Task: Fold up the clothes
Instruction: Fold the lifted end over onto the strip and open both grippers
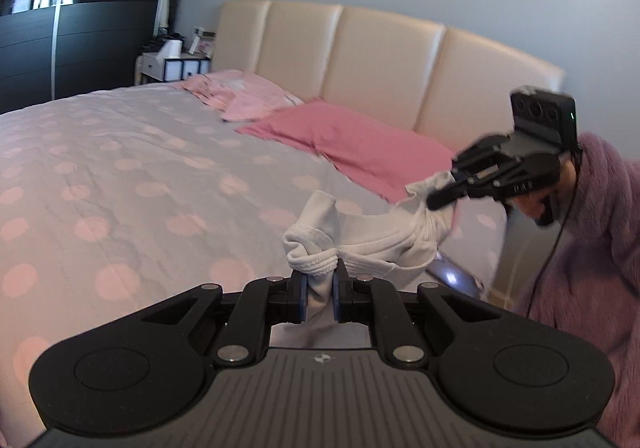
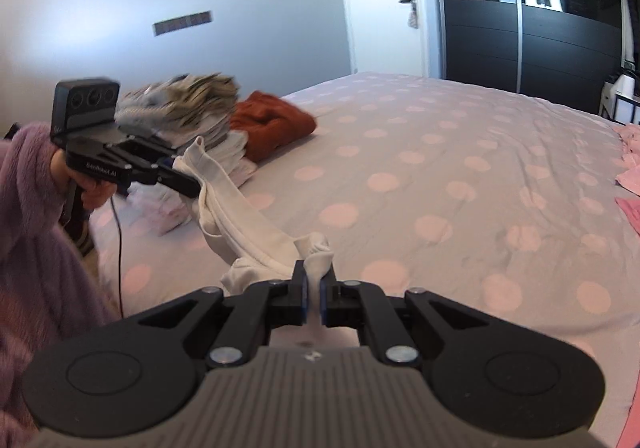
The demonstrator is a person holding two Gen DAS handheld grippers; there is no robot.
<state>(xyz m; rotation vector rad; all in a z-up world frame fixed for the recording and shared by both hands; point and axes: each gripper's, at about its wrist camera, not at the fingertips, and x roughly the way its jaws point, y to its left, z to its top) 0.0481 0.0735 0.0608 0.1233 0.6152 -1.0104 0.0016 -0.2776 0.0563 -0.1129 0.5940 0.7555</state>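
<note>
White cotton, a small garment [image 1: 372,244], hangs stretched between the two grippers above the bed [image 1: 120,175], clear of the spotted cover. The left gripper [image 1: 320,288] has its fingers pinched narrow on one bunched edge of it, and the right gripper [image 2: 316,298] has its fingers nipped just as tight on the opposite edge; each camera sees the other gripper at about three o'clock or nine o'clock with the cloth sagging between them.

As for progress, the work looks partly done. A stack of folded clothes [image 2: 208,115] sits at ten o'clock in the right wrist view, with a rust-coloured piece [image 2: 276,123] just beside it. Pink items [image 1: 348,143] lie near the headboard [image 1: 360,59] at one o'clock in the left wrist view, seemingly waiting. This white piece is not yet folded: it probably needs spreading flat on the bed first.
</note>
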